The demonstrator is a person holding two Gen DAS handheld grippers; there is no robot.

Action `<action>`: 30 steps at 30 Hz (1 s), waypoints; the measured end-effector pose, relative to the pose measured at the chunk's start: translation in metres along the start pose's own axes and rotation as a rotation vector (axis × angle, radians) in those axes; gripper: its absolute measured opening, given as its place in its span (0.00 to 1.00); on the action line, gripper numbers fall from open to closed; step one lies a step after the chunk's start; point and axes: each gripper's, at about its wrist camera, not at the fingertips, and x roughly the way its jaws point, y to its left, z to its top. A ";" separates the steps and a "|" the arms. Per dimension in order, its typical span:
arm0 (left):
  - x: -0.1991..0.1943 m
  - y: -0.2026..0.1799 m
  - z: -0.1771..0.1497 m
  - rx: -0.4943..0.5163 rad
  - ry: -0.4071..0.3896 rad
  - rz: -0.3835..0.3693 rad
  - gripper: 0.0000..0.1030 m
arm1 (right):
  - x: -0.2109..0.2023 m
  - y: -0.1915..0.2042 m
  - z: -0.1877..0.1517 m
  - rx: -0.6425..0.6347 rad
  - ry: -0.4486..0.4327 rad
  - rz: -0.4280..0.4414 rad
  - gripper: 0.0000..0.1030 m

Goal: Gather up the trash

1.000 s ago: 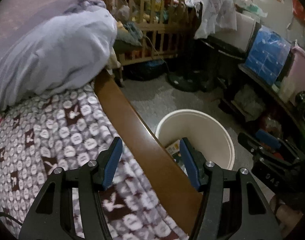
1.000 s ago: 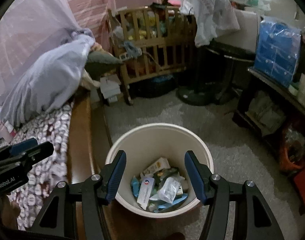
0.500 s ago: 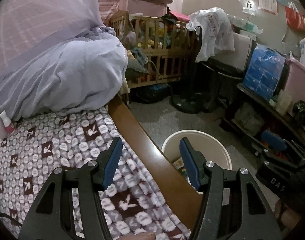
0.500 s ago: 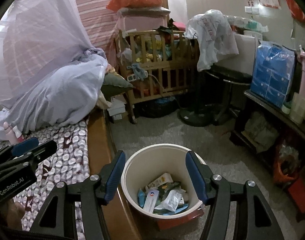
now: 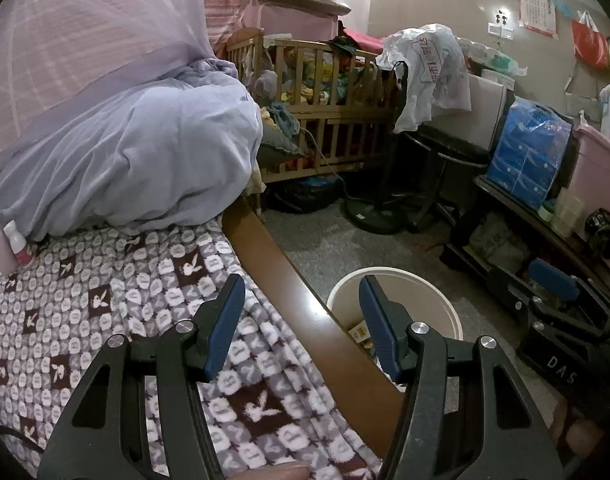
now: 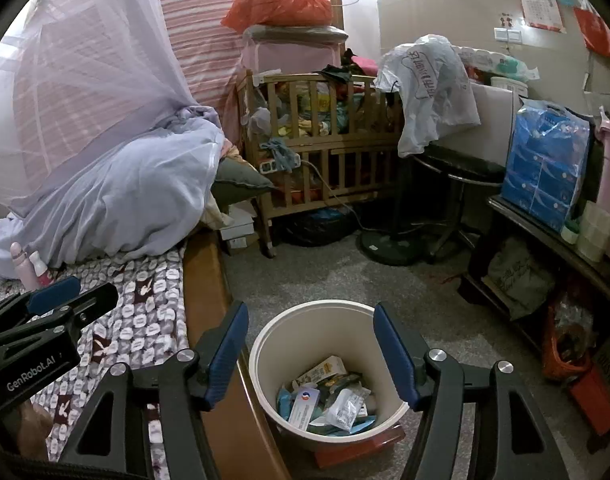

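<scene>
Lower left of both views: bed [image 5: 105, 320] with a rabbit-print blanket [image 6: 145, 304], edged by a brown wooden side rail [image 5: 305, 320]. On the blanket, a heaped lilac quilt [image 5: 145, 160] and two small pink bottles [image 6: 29, 266] beside it. Right of the rail, grey speckled floor [image 6: 345, 272], carrying a cream waste bucket [image 6: 273, 344] full of wrappers.

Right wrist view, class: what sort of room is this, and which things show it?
Most likely a cluttered home bedroom: a bed with a patterned blanket, a wooden cot piled with clothes, and a mosquito net draped above.
</scene>
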 end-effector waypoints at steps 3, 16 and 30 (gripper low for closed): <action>0.000 0.000 0.000 -0.002 0.001 0.002 0.56 | 0.001 0.000 0.000 -0.002 0.001 0.003 0.61; 0.003 0.004 0.000 -0.004 0.011 -0.003 0.56 | 0.003 0.002 0.000 -0.009 0.012 -0.003 0.62; 0.011 0.008 -0.004 -0.004 0.029 -0.013 0.56 | 0.009 0.002 -0.004 -0.010 0.027 -0.003 0.63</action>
